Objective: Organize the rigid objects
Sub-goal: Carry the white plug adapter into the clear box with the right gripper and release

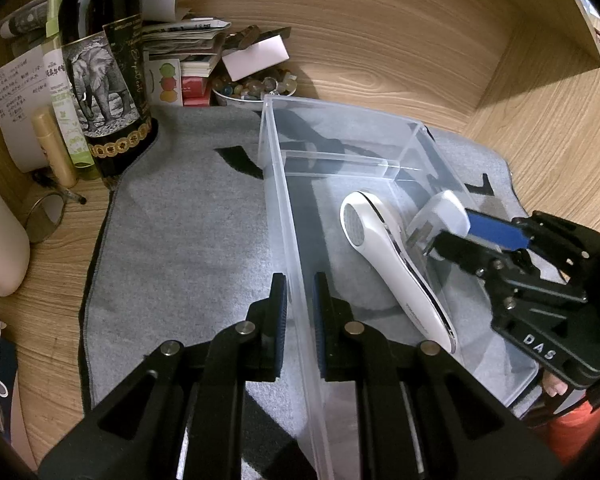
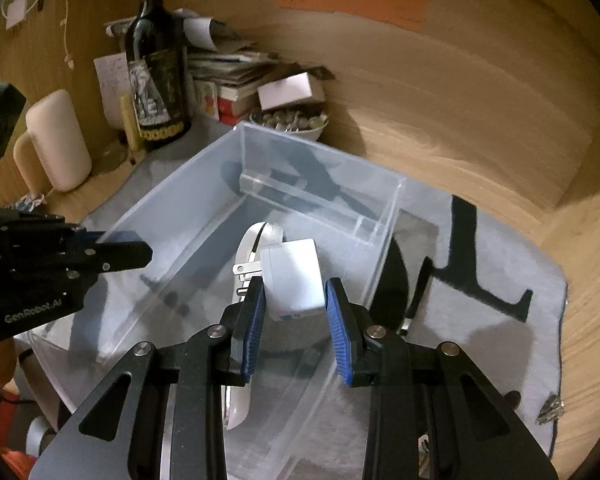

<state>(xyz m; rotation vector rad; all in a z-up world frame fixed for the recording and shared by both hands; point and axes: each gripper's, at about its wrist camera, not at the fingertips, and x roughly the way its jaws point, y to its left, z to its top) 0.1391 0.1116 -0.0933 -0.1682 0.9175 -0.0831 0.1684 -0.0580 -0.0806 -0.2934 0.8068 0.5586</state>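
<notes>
Nearest in the left wrist view, the left gripper (image 1: 299, 300) straddles the near-left wall of a clear plastic bin (image 1: 278, 184). One blue-padded finger sits outside the wall and one inside. The pads lie close to the plastic, though firm contact cannot be confirmed.

At three o'clock in that view, the right gripper (image 2: 294, 300) reaches into the bin. It holds a white plug adapter (image 2: 294, 276) between its blue pads. In the right wrist view the pads look spread wider than the adapter. Only the left pad seems to touch it, so the hold may be loose or releasing. The adapter's metal prongs point toward nine o'clock.

Just beyond and beneath the adapter lies a white handheld device (image 1: 384, 252) with a mesh head. It rests on the bin floor, head toward twelve o'clock. The bin stands on a grey cloth (image 1: 180, 240).

Farther off, at eleven o'clock, a dark wine bottle (image 1: 104, 76) with an elephant label stands among papers and a bowl of beads (image 1: 252, 90).

Judged risks: with so slack a grip, the adapter could drop and strike the device, or land prongs-down and scratch it. If the left gripper lets the wall slip, the light bin could slide on the cloth. A wide withdrawal could catch the bin's far wall and tip it.
</notes>
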